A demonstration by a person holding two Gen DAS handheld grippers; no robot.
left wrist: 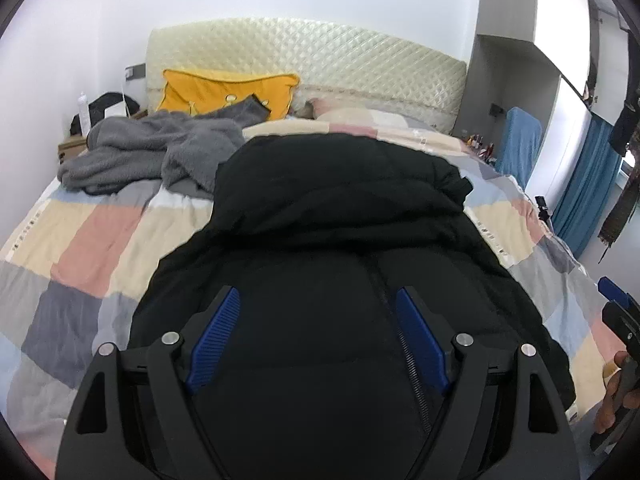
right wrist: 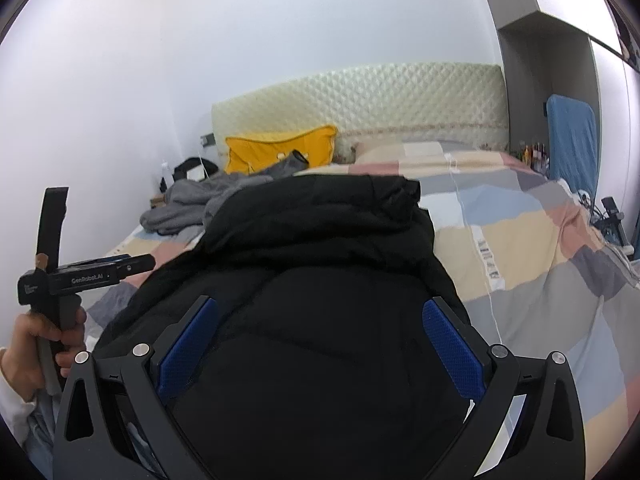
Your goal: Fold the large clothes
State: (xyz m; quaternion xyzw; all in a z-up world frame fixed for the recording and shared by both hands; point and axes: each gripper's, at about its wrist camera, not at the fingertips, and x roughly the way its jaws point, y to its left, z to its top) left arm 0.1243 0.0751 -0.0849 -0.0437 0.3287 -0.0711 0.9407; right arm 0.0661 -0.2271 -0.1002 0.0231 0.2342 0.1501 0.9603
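Blue-padded and spread wide, the left claw [left wrist: 318, 334] fills the bottom of its frame, nothing between its fingers, hovering over the black padded coat [left wrist: 340, 240]. The right claw [right wrist: 320, 344] is likewise wide and empty at the bottom of its own frame, above the same coat. That coat lies lengthwise down the centre of the bed's patchwork quilt [left wrist: 92, 240]. Farther back, at upper left, a grey fleece garment [left wrist: 148, 152] lies crumpled, then a yellow pillow [left wrist: 224, 92] against the quilted cream headboard [left wrist: 320, 56].
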